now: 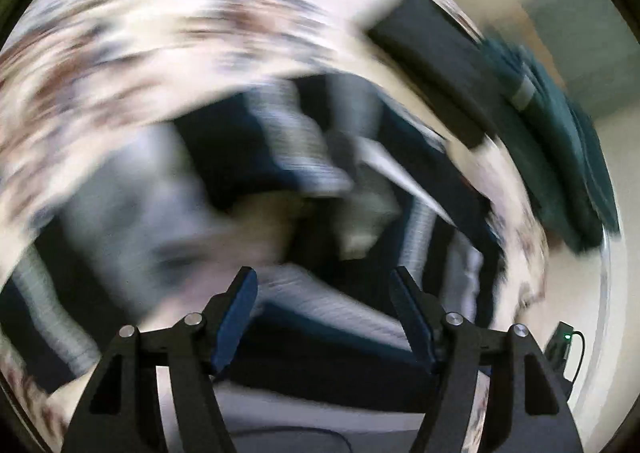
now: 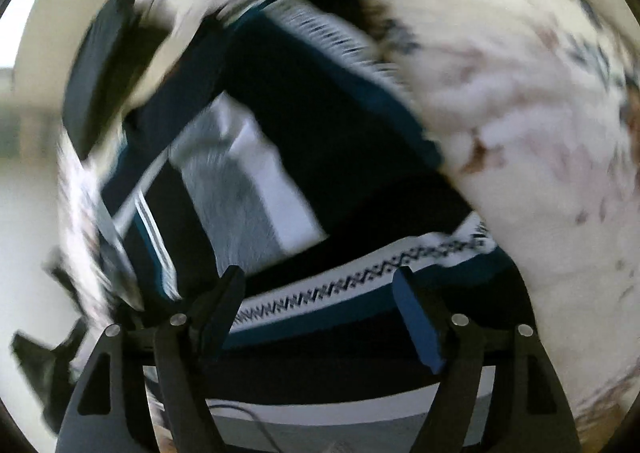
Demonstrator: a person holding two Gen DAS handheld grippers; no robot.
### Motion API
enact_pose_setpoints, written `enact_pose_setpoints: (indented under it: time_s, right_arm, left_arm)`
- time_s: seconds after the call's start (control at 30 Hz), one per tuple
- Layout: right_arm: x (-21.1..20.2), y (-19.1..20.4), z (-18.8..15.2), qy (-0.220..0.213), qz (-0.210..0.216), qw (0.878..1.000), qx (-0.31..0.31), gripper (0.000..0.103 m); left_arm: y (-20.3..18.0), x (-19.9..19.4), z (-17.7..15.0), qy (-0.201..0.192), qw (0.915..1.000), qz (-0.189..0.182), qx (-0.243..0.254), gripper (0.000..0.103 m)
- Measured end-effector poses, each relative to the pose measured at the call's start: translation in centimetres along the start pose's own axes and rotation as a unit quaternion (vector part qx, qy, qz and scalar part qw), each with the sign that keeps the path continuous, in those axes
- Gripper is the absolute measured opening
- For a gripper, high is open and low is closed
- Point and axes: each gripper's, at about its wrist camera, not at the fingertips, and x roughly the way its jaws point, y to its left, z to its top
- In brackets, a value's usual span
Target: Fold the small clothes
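Both views are motion-blurred. A small garment in dark navy, teal, grey and white bands with a zigzag pattern lies crumpled on a floral cloth surface; it shows in the left wrist view (image 1: 320, 181) and in the right wrist view (image 2: 304, 125). My left gripper (image 1: 324, 285) is open and empty, just above the garment's near edge. My right gripper (image 2: 320, 285) is open and empty, over the zigzag band (image 2: 360, 285).
The white floral cloth (image 1: 140, 33) covers the surface and also shows in the right wrist view (image 2: 520, 133). A dark folded item (image 1: 436, 65) and a stack of dark green clothes (image 1: 560, 141) lie at the far right. A small black device (image 1: 560, 345) sits at the right edge.
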Motion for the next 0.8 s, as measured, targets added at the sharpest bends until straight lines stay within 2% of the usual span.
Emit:
enact_pose_setpoints:
  time_s: [0.1,0.23,0.27,0.37,0.47,0.5,0.53,0.57,0.63,0.7,0.8]
  right_arm:
    - [0.7,3.4,-1.4,0.006,-0.022,0.998,-0.050,0.078]
    - [2.3,6.9,-2.7,0.021,-0.042,0.996,-0.081,0.078]
    - [2.7,7.8,-3.1,0.021,-0.048,0.995,-0.089,0.078]
    - [3.7,10.3,-4.2,0.017,-0.056,0.992,-0.108,0.078]
    - [4.8,12.0,-5.3,0.021,-0.071,0.990,-0.118,0.078]
    - [5.0,12.4,-5.5,0.023,-0.074,0.990,-0.121,0.078]
    - [5.2,12.9,-5.8,0.026,-0.078,0.989,-0.126,0.078]
    - [5.3,13.4,-6.1,0.027,-0.080,0.988,-0.130,0.078]
    - [5.5,14.3,-6.5,0.027,-0.082,0.986,-0.141,0.078]
    - [5.6,15.4,-6.9,0.023,-0.085,0.984,-0.154,0.078]
    - [5.8,17.1,-7.3,0.014,-0.075,0.985,-0.158,0.078]
  left_arm:
    - [8.0,-3.9,-2.0,-0.035,0.9956,0.045,-0.074,0.066]
    - [17.0,-5.1,-4.5,-0.039,0.9814,0.102,-0.158,0.066]
    - [18.7,-4.7,-5.0,-0.035,0.9783,0.102,-0.177,0.066]
    - [22.1,-2.3,-5.6,-0.014,0.9723,0.098,-0.212,0.066]
    - [22.7,-0.9,-5.3,-0.019,0.9730,0.103,-0.206,0.064]
    - [22.8,-1.3,-5.0,-0.033,0.9729,0.101,-0.205,0.054]
    - [22.5,-1.7,-4.6,-0.051,0.9738,0.092,-0.202,0.009]
    - [22.6,-2.5,-3.8,-0.066,0.9752,0.071,-0.199,0.007]
    - [22.5,-4.5,-2.2,-0.105,0.9736,0.054,-0.196,0.006]
    - [22.5,-6.7,0.1,-0.138,0.9719,0.047,-0.184,0.006]
    - [23.9,-9.6,4.3,-0.183,0.9652,0.032,-0.184,0.006]
